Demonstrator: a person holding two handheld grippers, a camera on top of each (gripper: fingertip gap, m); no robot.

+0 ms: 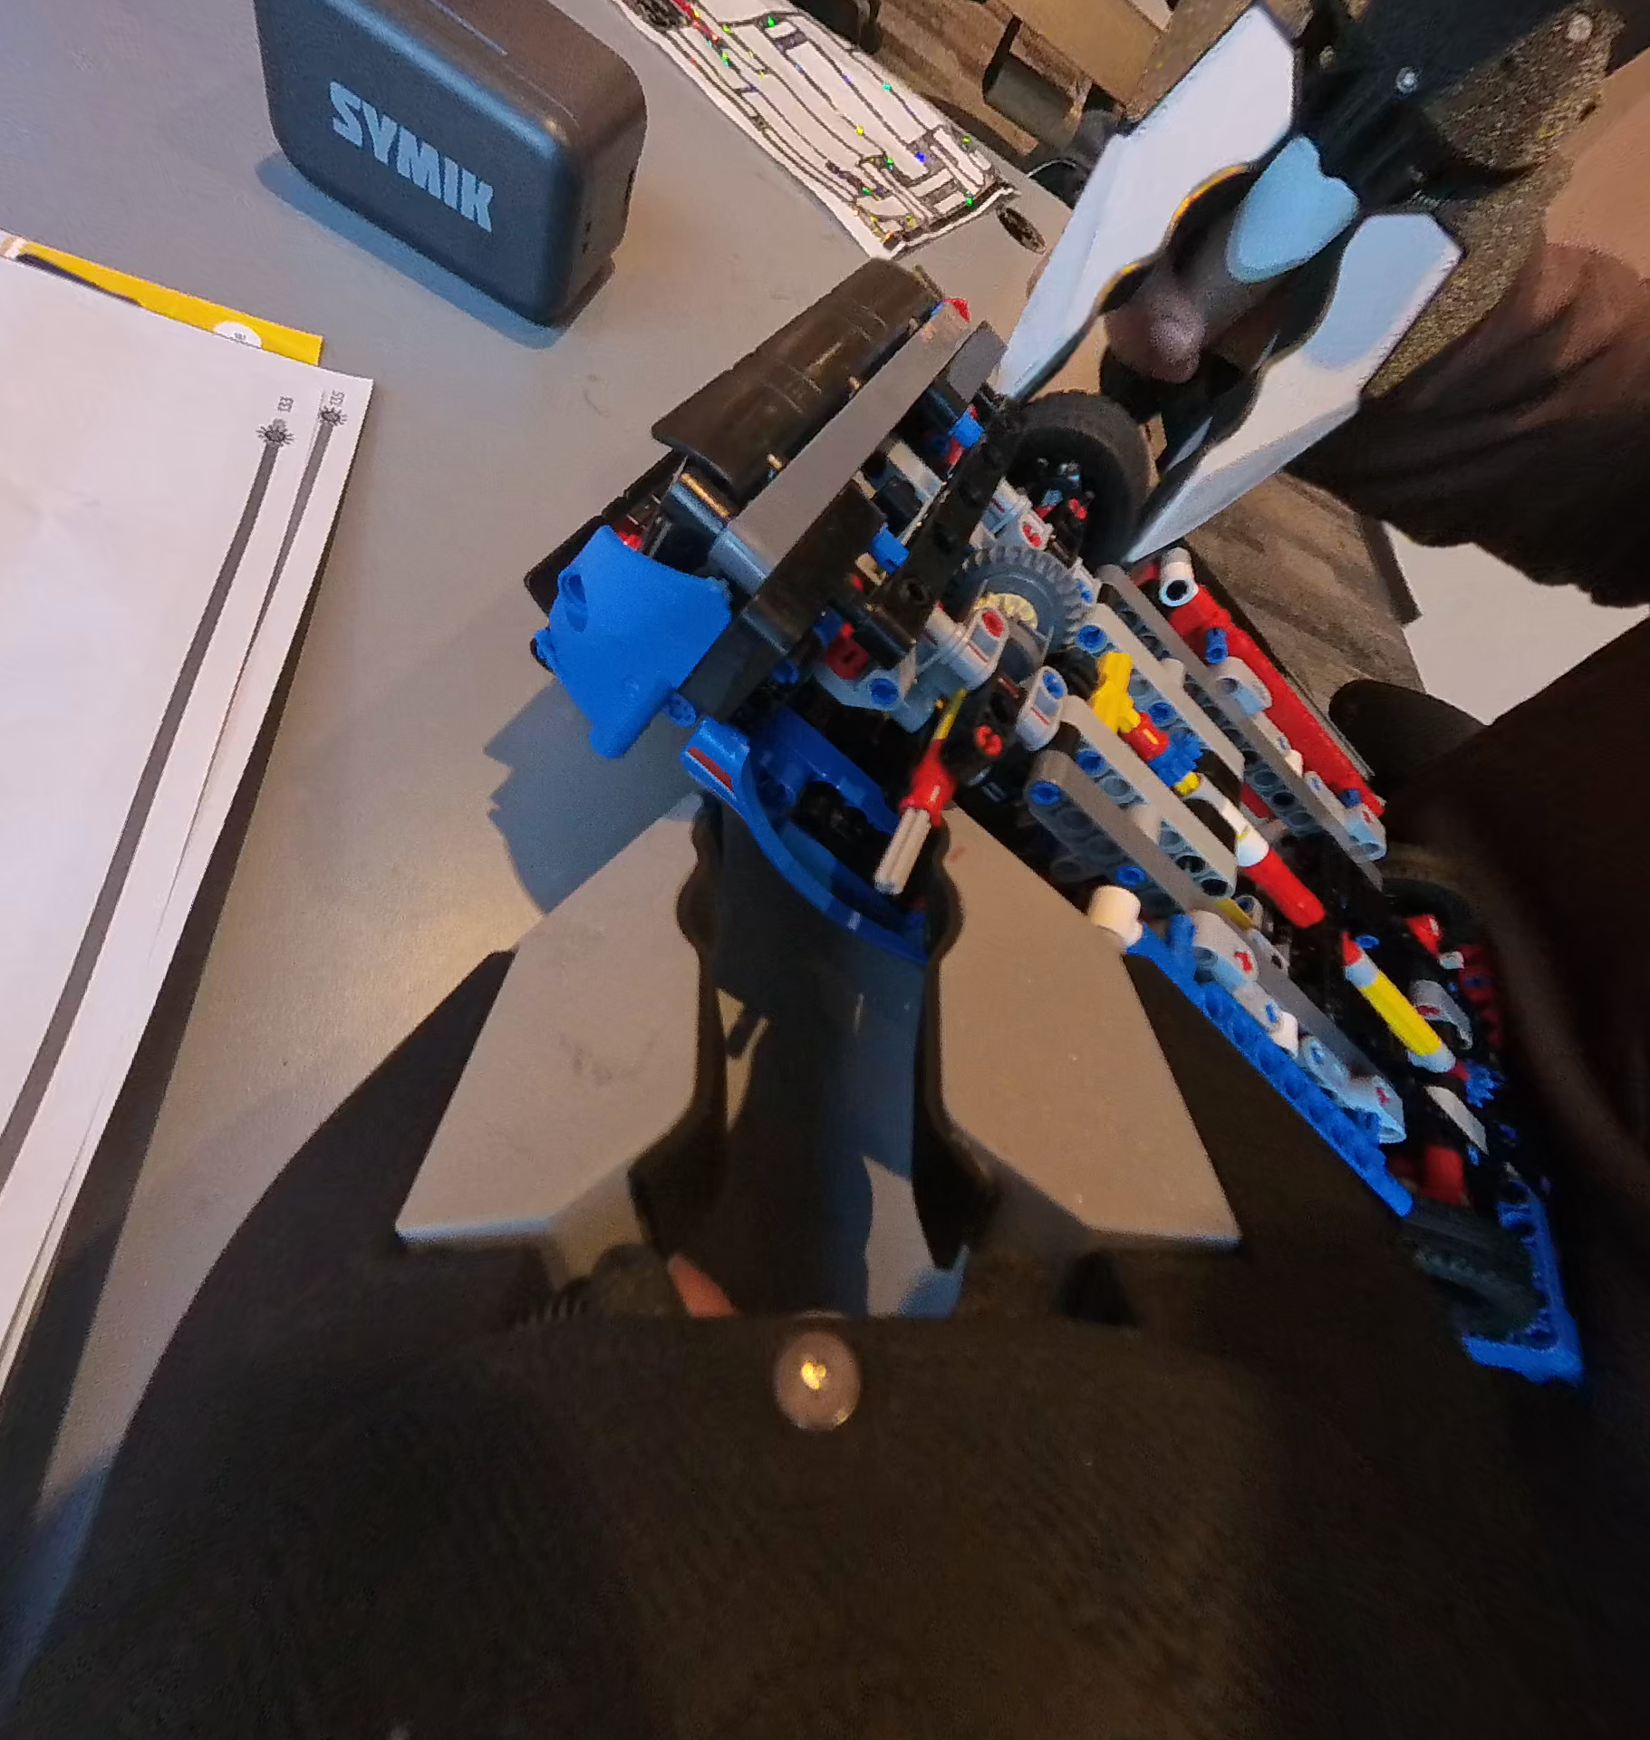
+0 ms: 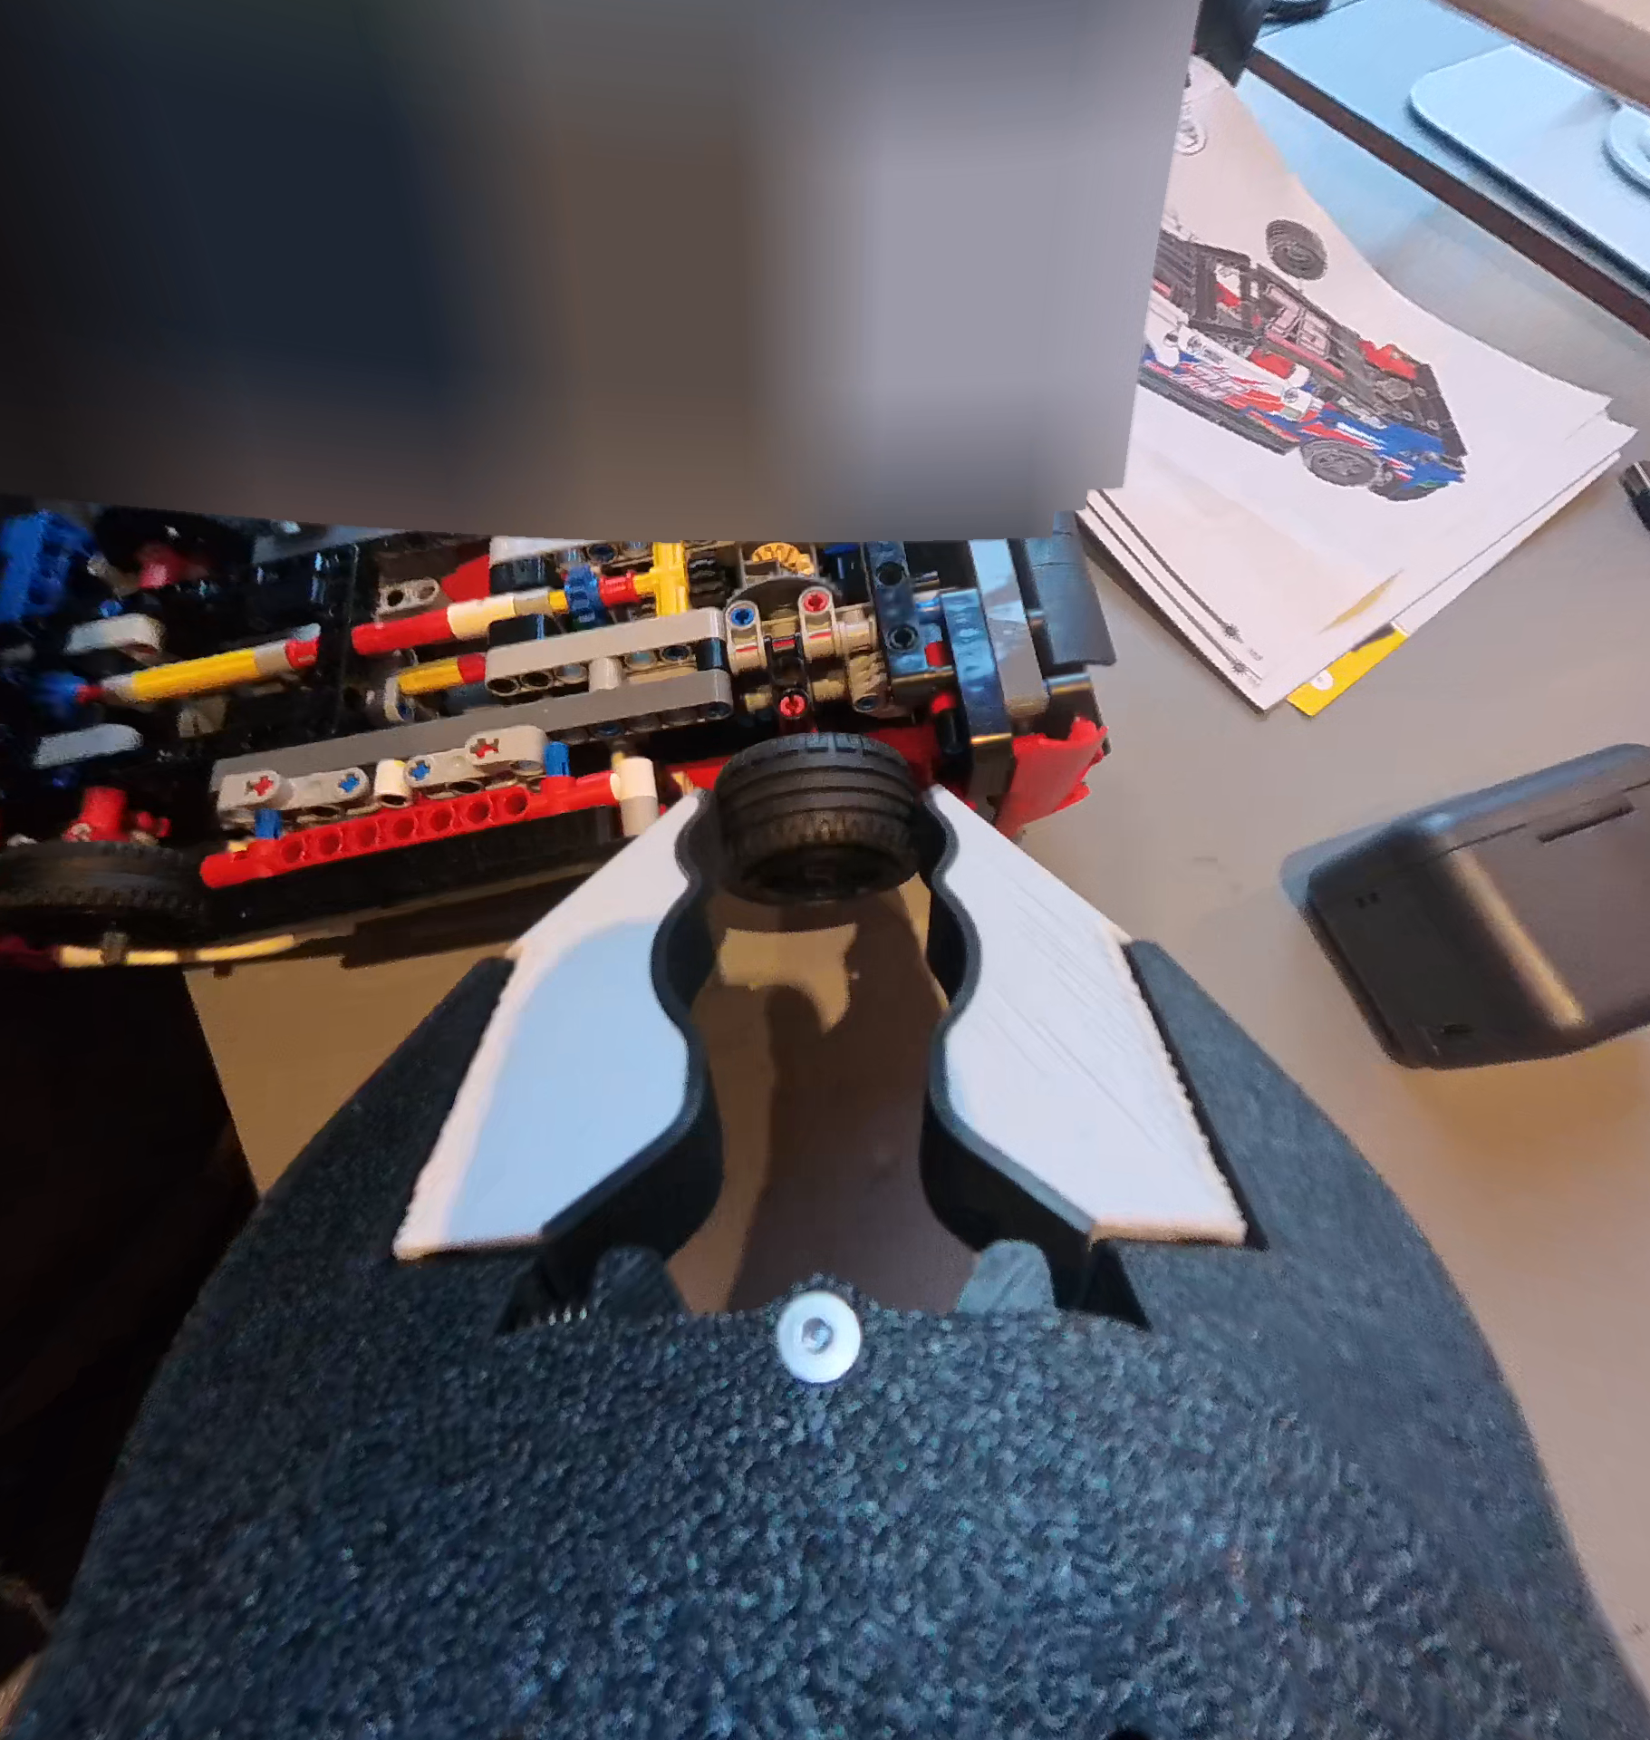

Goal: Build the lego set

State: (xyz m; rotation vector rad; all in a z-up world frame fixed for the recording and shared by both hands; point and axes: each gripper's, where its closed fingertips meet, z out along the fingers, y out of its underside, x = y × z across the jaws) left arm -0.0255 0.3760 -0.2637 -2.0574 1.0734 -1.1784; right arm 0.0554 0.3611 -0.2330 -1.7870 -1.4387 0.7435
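The partly built lego car (image 1: 990,659), with blue, red, grey and black parts, is tilted on its side above the grey table (image 1: 407,753). My left gripper (image 1: 821,838) is shut on the car's blue curved side panel (image 1: 802,847). My right gripper (image 2: 816,800) is shut on a black wheel (image 2: 816,819) at the car's red side (image 2: 407,838), near the rear end. In the left wrist view the right gripper (image 1: 1075,475) shows at the upper right, holding that wheel (image 1: 1075,452). A second wheel (image 2: 86,894) sits on the car farther left.
The open instruction booklet (image 1: 96,659) lies left of the car; it also shows in the right wrist view (image 2: 1320,424). A dark grey case (image 1: 444,141) stands behind it, and shows in the right wrist view (image 2: 1499,894). A sticker sheet (image 1: 849,122) lies at the back. A dark sleeve (image 1: 1508,405) is at the right. Across from one pair of fingers to the other is roughly 10 cm.
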